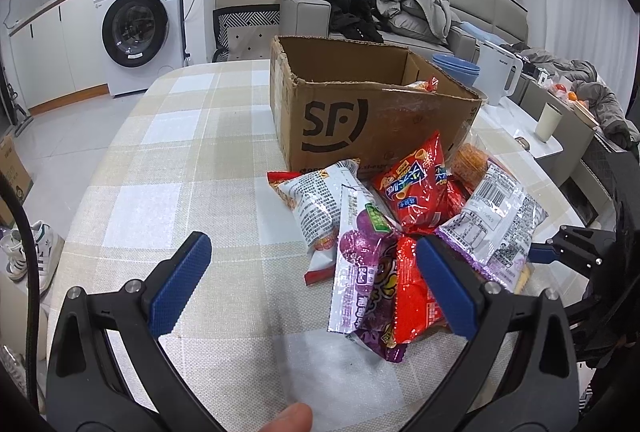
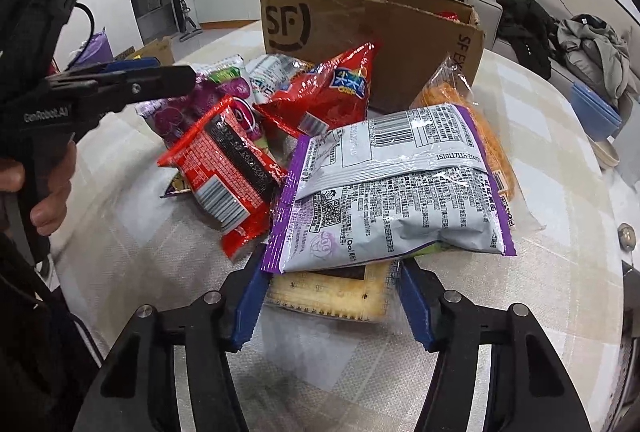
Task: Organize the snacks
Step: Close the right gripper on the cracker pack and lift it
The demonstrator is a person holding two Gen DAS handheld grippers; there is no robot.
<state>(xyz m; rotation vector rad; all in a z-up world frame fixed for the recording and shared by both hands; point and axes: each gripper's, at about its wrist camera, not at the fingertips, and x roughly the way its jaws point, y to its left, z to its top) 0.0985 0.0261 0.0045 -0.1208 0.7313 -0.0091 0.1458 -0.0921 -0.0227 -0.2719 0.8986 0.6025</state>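
Right wrist: right tool [image 2: 330, 306] tilted down, pinching cracker pack [image 2: 328, 292]; left tool [image 1: 312, 284] spread.

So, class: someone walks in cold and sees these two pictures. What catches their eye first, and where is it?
First, the bright heap of snack packets on the checked tablecloth, red and purple wrappers jumbled together. Just behind it stands the open cardboard box with a bold black logo. In the right wrist view, the right gripper straddles a cracker pack under a grey and purple bag.
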